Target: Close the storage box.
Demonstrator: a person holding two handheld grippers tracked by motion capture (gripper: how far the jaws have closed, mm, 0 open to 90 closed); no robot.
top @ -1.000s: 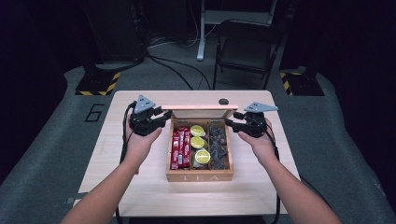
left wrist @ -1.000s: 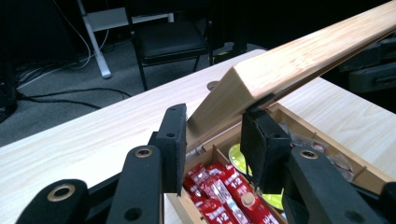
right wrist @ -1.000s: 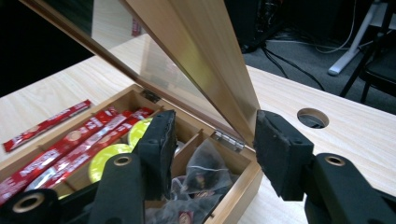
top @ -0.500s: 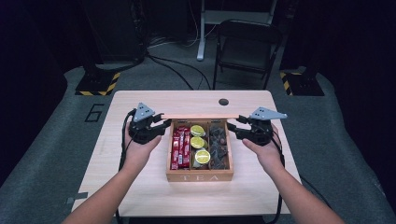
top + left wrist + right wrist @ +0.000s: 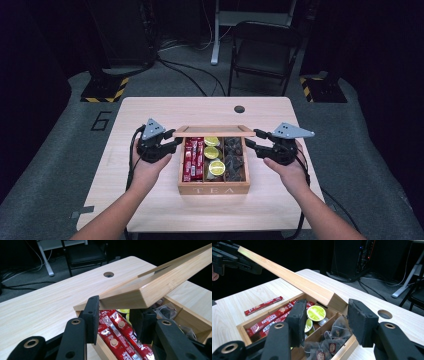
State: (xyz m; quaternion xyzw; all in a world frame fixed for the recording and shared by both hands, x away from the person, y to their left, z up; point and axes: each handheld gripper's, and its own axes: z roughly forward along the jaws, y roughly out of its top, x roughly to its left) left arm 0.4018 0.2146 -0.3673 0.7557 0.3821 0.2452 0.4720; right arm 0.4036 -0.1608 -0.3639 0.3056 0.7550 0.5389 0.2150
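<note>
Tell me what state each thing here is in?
Tea box lid: half raised, tilted.
Tea box: uncovered, compartments filled.
Left gripper: fingers open, at the lid's corner.
Right gripper: fingers open, beside the lid's end.
Loose red sachet: flat on the table.

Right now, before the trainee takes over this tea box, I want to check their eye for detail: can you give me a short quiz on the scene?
1. True or false: the lid of the wooden box lies flat shut.
2. In the high view, which compartment holds the red sachets? A left; B middle; C right.
3. Fill in: the box's front reads ___.
Key: 1 false, it stands raised over the box; 2 A; 3 TEA.
</note>
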